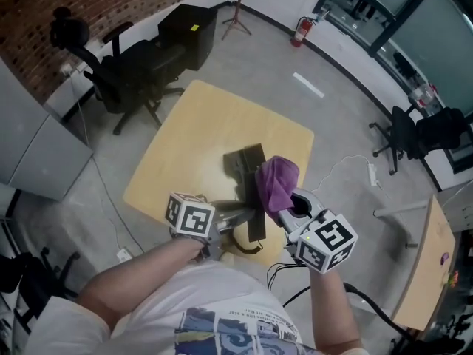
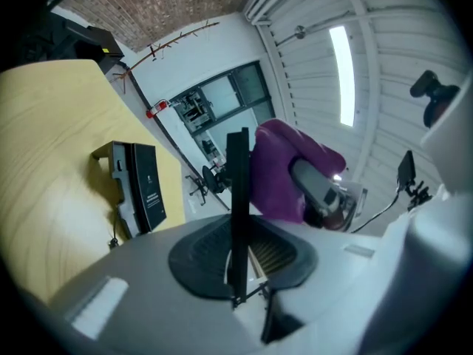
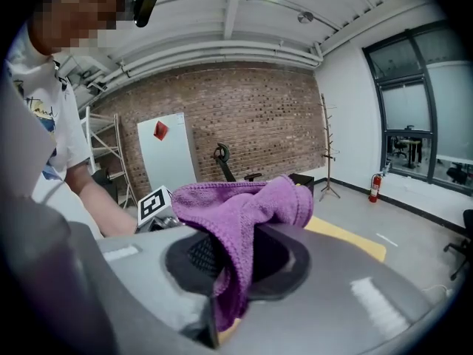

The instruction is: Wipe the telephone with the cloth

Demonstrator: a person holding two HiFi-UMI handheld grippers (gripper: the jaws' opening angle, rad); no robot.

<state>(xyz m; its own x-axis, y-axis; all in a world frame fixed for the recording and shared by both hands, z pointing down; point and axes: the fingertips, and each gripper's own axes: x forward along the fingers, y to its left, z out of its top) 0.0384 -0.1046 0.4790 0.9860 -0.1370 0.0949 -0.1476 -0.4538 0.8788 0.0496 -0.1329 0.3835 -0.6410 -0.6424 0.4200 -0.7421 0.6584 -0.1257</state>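
The dark telephone base [image 1: 245,161] stands upright near the middle of the yellow table [image 1: 185,139]; the left gripper view shows the base [image 2: 139,189] with a cord hanging from it. My left gripper [image 1: 235,213] is shut on a long thin black piece [image 1: 256,217], apparently the handset, held above the table's near edge. That piece [image 2: 238,198] shows edge-on between the jaws of my left gripper [image 2: 238,256]. My right gripper [image 1: 279,202] is shut on a purple cloth [image 1: 277,180], which hangs right beside the black piece. The cloth [image 3: 244,205] drapes over the right gripper's [image 3: 228,251] jaws.
A black office chair [image 1: 122,72] and a black cabinet [image 1: 188,29] stand beyond the table's far left. A fire extinguisher [image 1: 299,29] is by the far wall. Another chair [image 1: 406,135] and a second wooden table [image 1: 423,272] are at the right. Cables trail on the floor.
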